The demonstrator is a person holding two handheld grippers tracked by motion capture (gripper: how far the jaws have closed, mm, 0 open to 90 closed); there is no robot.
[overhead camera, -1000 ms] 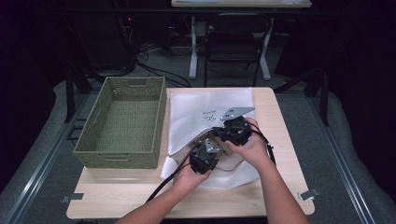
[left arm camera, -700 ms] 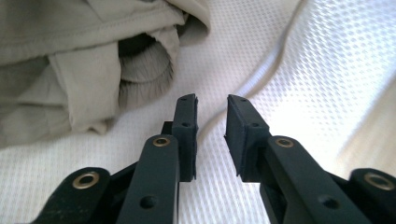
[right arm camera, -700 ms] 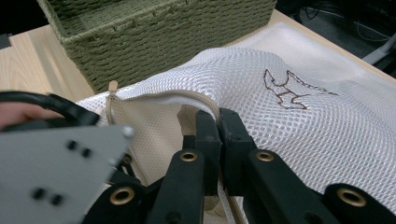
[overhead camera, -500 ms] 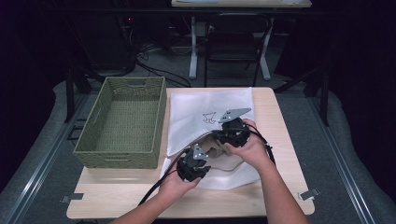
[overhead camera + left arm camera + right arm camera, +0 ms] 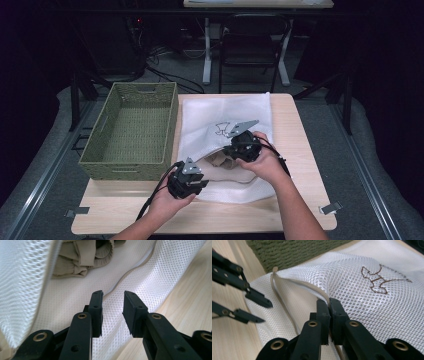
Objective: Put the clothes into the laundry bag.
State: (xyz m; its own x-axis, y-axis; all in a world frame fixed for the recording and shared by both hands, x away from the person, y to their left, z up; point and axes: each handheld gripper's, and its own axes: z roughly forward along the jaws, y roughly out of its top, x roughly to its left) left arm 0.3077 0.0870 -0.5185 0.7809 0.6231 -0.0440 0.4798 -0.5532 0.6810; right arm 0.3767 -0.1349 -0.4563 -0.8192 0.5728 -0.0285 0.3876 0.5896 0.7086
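Two grippers work a white mesh laundry bag (image 5: 225, 120) lying on the wooden table (image 5: 300, 140) beside the green basket (image 5: 132, 130). Right gripper (image 5: 329, 301) pinches the bag's zipper edge, lifting the mouth over beige clothing (image 5: 82, 257). Left gripper (image 5: 113, 296), jaws just opening, hovers spread with nothing between them

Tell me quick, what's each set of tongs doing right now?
Left tongs: open, jaws just widening, nothing between them, over the mesh bag.
Right tongs: shut on the mesh bag's zipper edge.
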